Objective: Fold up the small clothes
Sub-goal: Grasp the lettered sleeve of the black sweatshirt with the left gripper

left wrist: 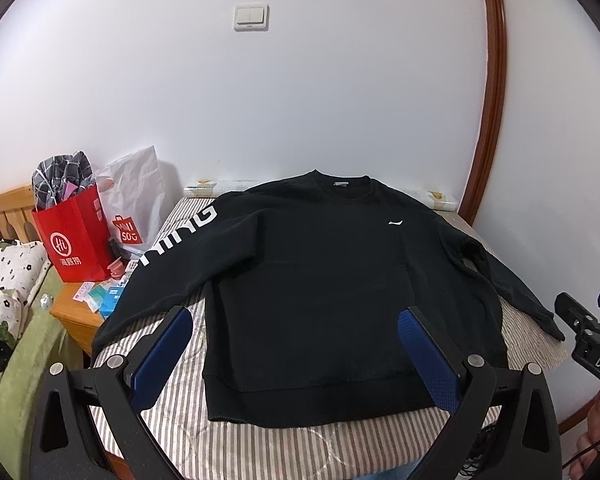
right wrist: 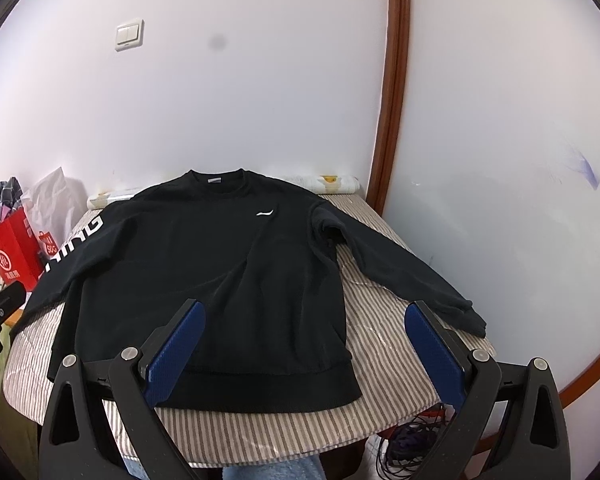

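A black long-sleeved sweatshirt [left wrist: 320, 280] lies flat and face up on a striped table [left wrist: 260, 444], collar at the far side, both sleeves spread outward. White letters run along its left sleeve [left wrist: 180, 236]. It also shows in the right wrist view [right wrist: 204, 276]. My left gripper [left wrist: 296, 344] is open and empty, held above the hem near the front edge. My right gripper [right wrist: 304, 340] is open and empty, held above the hem's right corner; part of it shows at the right edge of the left wrist view [left wrist: 588, 332].
A red paper bag [left wrist: 76, 236] and a white plastic bag [left wrist: 136, 204] stand on a wooden nightstand [left wrist: 76, 316] to the left. A bed with a green blanket [left wrist: 24, 356] lies further left. A white wall rises behind the table. Cables [right wrist: 408, 444] lie under the table's front right.
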Motion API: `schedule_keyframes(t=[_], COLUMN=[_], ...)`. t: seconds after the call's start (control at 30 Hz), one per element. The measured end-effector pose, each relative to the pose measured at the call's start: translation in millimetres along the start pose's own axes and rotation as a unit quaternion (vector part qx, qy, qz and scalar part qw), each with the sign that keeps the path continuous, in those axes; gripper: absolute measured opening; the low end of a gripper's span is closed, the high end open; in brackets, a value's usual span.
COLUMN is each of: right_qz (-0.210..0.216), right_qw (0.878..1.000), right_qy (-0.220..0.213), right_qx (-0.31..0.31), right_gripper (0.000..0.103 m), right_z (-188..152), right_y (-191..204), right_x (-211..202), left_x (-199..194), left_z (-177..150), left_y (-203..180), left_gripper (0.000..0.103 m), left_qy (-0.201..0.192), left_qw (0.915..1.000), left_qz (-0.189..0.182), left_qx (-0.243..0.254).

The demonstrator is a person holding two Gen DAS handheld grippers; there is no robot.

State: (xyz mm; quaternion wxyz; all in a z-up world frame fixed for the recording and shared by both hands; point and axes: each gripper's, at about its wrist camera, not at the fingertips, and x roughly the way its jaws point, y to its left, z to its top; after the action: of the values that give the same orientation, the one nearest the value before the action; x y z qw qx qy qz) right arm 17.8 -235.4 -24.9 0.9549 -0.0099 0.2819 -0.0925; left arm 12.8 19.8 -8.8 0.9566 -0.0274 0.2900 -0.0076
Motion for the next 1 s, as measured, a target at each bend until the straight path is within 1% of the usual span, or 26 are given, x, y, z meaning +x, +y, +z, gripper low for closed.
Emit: schedule_keyframes(t=[0.1, 0.23, 0.33, 0.4, 0.47, 0.53, 0.63, 0.7, 0.73, 0.8, 0.87, 0.93, 1.0], right_qz=[0.006, 0.006, 0.012, 0.019, 0.017, 0.016, 0.022, 0.028, 0.031, 0.037, 0.048, 0.064, 0.063], right_qw=[1.000, 1.000, 1.000, 1.000, 1.000, 1.000, 1.000, 0.999, 0.999, 0.998, 0.996, 0.995, 0.995], right_qy=[0.000, -0.003, 0.008, 0.019, 0.024, 0.023, 0.015, 0.014, 0.016, 0.037, 0.062, 0.071, 0.071], right_qx=[-0.005, -0.015, -0.013, -0.012, -0.009, -0.006, 0.006, 0.020, 0.027, 0.039, 0.043, 0.040, 0.026], right_gripper=[0.099, 0.100, 0.101, 0.101, 0.101, 0.101, 0.101, 0.101, 0.101, 0.101, 0.101, 0.101, 0.101], right_z=[5.2, 11.4, 11.7, 9.5, 5.0, 2.3, 3.2, 4.5, 5.0, 4.2, 0.0, -5.6, -9.7], right_y=[5.9, 15.4, 24.0, 28.9, 34.2, 37.8, 40.4, 40.6, 41.2, 44.6, 51.1, 58.5, 66.5], right_x=[5.3, 17.0, 37.8, 53.1, 69.4, 79.1, 88.6, 94.4, 98.3, 110.1, 120.2, 125.5, 127.7], left_x=[12.9, 41.5, 66.0, 84.7, 106.4, 122.3, 135.8, 141.0, 145.9, 152.6, 162.3, 168.9, 175.9], left_z=[3.0, 4.3, -1.7, -10.0, -20.8, -30.9, -39.1, -43.6, -47.1, -54.0, -60.7, -65.8, -68.1], left_y=[10.1, 31.6, 51.0, 67.7, 87.5, 105.9, 135.2, 151.9, 163.5, 179.6, 197.4, 208.8, 215.9], left_gripper=[0.103, 0.103, 0.103, 0.103, 0.103, 0.101, 0.101, 0.101, 0.101, 0.101, 0.101, 0.101, 0.101], left_qy=[0.011, 0.030, 0.048, 0.060, 0.080, 0.098, 0.107, 0.106, 0.105, 0.100, 0.097, 0.090, 0.090], left_qw=[0.9999, 0.9989, 0.9973, 0.9951, 0.9912, 0.9880, 0.9837, 0.9806, 0.9777, 0.9717, 0.9617, 0.9546, 0.9482], left_qz=[0.000, 0.000, -0.001, -0.011, -0.004, 0.007, 0.015, 0.007, 0.001, -0.014, -0.043, -0.063, -0.076], left_qx=[-0.013, -0.036, -0.056, -0.078, -0.105, -0.119, -0.144, -0.165, -0.182, -0.213, -0.253, -0.277, -0.295])
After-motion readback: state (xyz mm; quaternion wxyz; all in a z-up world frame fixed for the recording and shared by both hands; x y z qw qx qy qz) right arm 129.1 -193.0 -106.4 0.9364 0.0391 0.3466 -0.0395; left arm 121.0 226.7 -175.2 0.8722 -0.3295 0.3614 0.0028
